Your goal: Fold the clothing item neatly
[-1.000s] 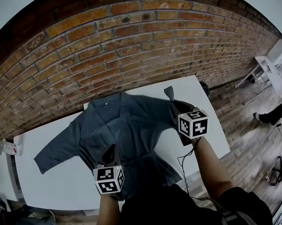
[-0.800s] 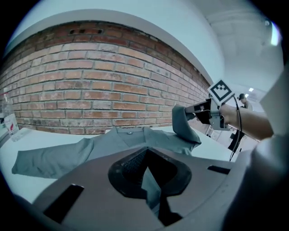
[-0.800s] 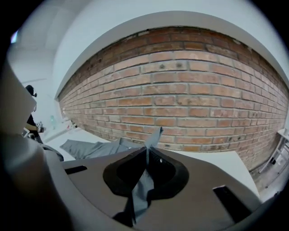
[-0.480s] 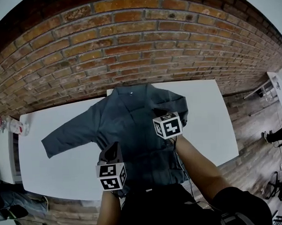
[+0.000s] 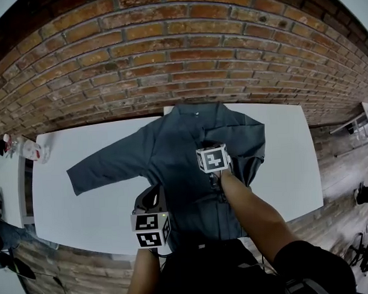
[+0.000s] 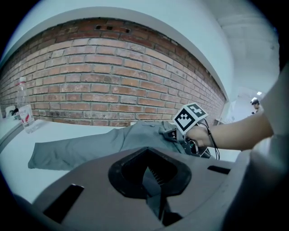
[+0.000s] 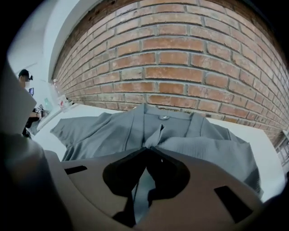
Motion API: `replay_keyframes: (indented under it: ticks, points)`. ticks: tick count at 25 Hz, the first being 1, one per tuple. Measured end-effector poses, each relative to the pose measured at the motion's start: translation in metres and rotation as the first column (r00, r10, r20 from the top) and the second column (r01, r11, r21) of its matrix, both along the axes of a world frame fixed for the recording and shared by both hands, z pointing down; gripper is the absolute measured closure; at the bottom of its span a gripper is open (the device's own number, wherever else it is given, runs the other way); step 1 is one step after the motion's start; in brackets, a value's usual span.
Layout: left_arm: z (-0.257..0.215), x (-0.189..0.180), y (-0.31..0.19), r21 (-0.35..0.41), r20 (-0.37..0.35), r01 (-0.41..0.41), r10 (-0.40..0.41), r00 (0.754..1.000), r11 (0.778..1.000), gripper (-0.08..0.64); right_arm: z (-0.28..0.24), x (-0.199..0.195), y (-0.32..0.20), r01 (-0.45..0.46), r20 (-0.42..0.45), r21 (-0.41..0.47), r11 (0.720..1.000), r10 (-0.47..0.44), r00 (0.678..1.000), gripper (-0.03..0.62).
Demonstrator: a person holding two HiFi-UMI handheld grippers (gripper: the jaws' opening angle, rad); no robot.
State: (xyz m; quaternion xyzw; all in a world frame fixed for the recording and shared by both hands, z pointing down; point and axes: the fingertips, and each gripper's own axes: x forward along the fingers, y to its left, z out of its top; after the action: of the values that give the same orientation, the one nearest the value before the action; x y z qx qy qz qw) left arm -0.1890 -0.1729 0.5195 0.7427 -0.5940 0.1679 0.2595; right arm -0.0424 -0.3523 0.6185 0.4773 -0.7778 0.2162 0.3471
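Left gripper (image 6: 156, 191), right gripper (image 7: 141, 189): each clamped on 1 shirt (image 5: 178, 143) | 1 table (image 5: 83, 207)

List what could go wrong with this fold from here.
The right gripper pinches the folded sleeve over the shirt; a careless release may leave it bunched. The other sleeve lies spread on the table, so the fold could end up lopsided.

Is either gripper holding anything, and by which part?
The right gripper pinches the shirt by its sleeve end, folded across the front. The left gripper is shut by the hem; a grip cannot be told.
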Motion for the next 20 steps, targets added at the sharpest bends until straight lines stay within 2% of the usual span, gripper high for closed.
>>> replay_keyframes:
  ticks: [4, 9, 11, 14, 17, 20]
  points:
    - [0.002, -0.009, 0.000, -0.002, 0.004, -0.008, 0.008, 1.000, 1.000, 0.561, 0.018, -0.010, 0.006, -0.018, 0.034, -0.072, 0.997, 0.021, 0.999, 0.562]
    - [0.006, -0.014, -0.001, -0.012, -0.002, -0.020, 0.020, 1.000, 1.000, 0.560, 0.019, -0.032, 0.019, 0.022, 0.085, -0.107, 0.994, -0.013, 0.996, 0.509]
    - [0.007, -0.014, -0.001, -0.015, -0.005, -0.022, 0.022, 1.000, 1.000, 0.561, 0.014, -0.044, 0.028, 0.056, 0.113, -0.109, 0.992, -0.044, 0.993, 0.506]
    - [0.007, -0.014, -0.004, -0.011, -0.007, -0.023, 0.023, 1.000, 1.000, 0.560, 0.001, -0.066, 0.050, 0.154, 0.184, -0.113, 0.982, -0.131, 0.974, 0.506]
    - [0.007, -0.011, -0.006, -0.008, -0.009, -0.027, 0.027, 1.000, 1.000, 0.560, -0.021, -0.076, 0.065, 0.216, 0.273, -0.078, 0.973, -0.188, 0.944, 0.506]
    - [0.005, -0.006, -0.008, -0.003, -0.011, -0.035, 0.035, 0.999, 0.999, 0.561, -0.047, -0.043, 0.043, 0.129, 0.285, 0.009, 0.992, -0.126, 0.950, 0.506]
